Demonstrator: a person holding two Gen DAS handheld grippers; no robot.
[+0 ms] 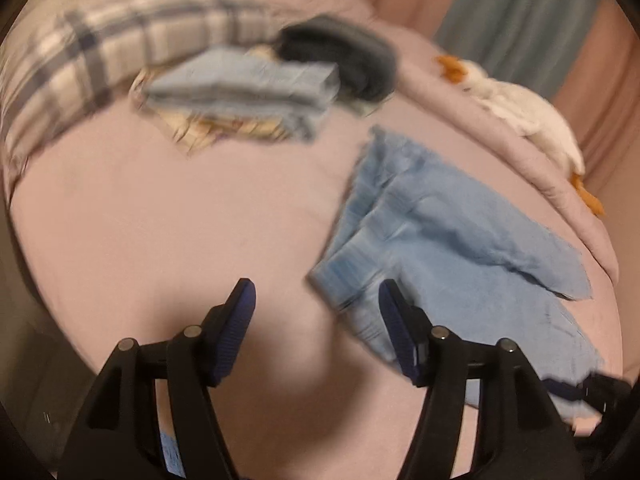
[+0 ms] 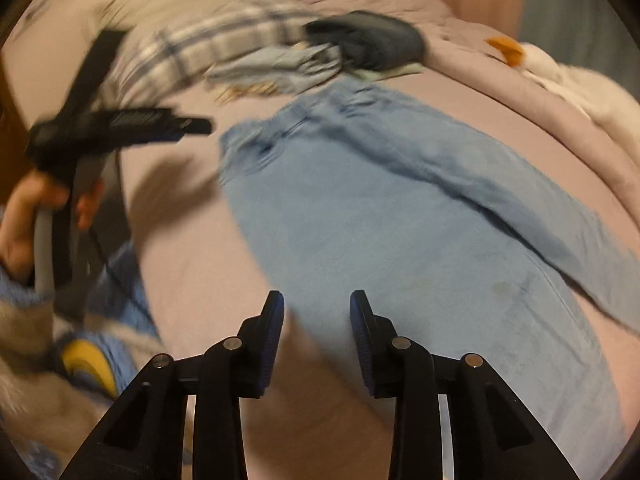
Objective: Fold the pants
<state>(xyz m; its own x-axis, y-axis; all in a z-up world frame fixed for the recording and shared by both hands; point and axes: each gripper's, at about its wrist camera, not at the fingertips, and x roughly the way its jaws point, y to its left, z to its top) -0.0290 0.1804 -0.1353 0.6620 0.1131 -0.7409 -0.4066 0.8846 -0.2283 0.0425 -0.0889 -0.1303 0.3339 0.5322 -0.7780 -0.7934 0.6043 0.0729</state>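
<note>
The light blue pants [image 2: 400, 208] lie spread flat across the bed [image 1: 160, 220], filling the centre and right of the right-wrist frame, while the left gripper [image 1: 316, 300] and right gripper [image 2: 317, 308] hover with spread, empty jaws, seemingly placed to grab an edge.

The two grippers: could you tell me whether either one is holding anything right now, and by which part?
Nothing is held. The left gripper and the right gripper both stand open above the bed, empty, with the light blue pants lying loose.

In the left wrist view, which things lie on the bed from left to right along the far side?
Plaid pillow → folded blue clothes → dark folded garment → white toy goose.
</note>
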